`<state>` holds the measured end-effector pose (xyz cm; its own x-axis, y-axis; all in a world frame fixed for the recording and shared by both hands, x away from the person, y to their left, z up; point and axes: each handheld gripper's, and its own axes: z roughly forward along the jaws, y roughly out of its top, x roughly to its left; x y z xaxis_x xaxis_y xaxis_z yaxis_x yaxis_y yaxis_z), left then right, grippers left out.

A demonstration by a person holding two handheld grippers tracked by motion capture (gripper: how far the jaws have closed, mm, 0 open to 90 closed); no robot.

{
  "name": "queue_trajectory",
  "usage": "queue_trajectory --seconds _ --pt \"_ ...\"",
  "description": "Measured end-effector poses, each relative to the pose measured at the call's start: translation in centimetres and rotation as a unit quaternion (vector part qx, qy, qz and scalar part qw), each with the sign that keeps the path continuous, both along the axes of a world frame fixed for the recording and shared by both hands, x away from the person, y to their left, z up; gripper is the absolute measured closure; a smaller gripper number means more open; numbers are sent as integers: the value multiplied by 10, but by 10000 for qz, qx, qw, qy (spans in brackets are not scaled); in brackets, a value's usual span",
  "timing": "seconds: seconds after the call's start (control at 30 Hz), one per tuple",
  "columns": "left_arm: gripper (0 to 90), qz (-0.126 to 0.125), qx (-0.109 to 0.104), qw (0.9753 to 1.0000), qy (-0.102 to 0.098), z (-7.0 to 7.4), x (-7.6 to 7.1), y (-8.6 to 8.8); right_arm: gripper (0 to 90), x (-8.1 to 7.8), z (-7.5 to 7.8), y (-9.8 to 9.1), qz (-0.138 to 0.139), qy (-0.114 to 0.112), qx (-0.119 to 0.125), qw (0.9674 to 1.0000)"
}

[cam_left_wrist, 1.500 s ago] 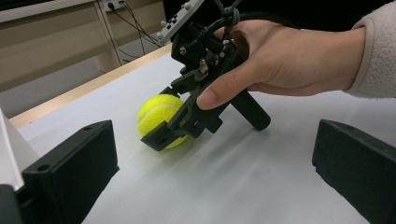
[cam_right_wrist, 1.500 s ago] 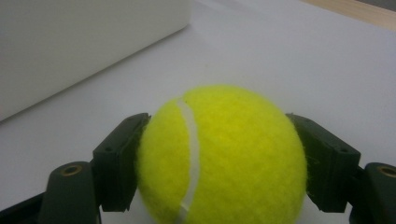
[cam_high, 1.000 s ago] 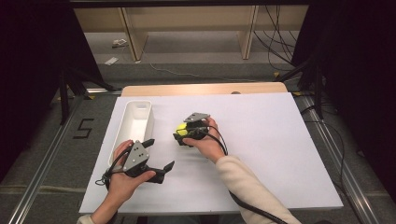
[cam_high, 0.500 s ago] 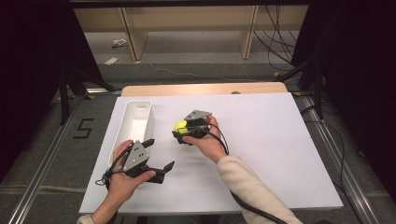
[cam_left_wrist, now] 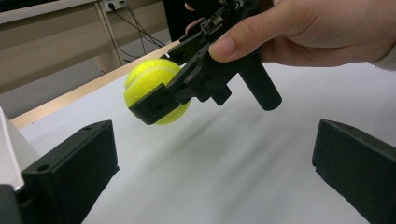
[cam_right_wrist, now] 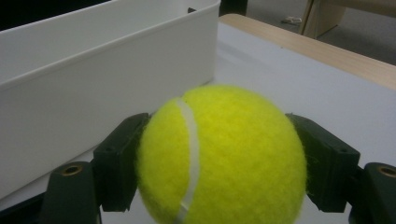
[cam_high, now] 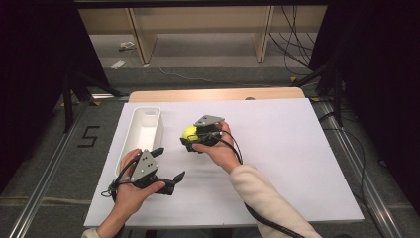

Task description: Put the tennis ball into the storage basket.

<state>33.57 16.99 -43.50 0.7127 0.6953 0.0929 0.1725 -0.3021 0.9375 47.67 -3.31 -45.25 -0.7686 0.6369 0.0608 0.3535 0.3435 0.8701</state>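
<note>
Tennis ball: fuzzy yellow w/ white seam, gripped in right claw; left claw wide open.

The only thing I can read is a black number 5 marked on the grey floor to the left of my table.

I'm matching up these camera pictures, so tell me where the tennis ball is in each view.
High view: tennis ball left of centre, beside the white bin.
Left gripper view: upper left, clamped in the right claw.
Right gripper view: centre foreground.
Shared landmark: the white bin.
</note>
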Motion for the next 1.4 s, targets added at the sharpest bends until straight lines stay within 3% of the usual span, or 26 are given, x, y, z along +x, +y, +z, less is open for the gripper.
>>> queue_trajectory --seconds 1.4 --pt "0 8 -3 10000 -8 0 0 0 260 -4 21 7 86 -150 98 9998"
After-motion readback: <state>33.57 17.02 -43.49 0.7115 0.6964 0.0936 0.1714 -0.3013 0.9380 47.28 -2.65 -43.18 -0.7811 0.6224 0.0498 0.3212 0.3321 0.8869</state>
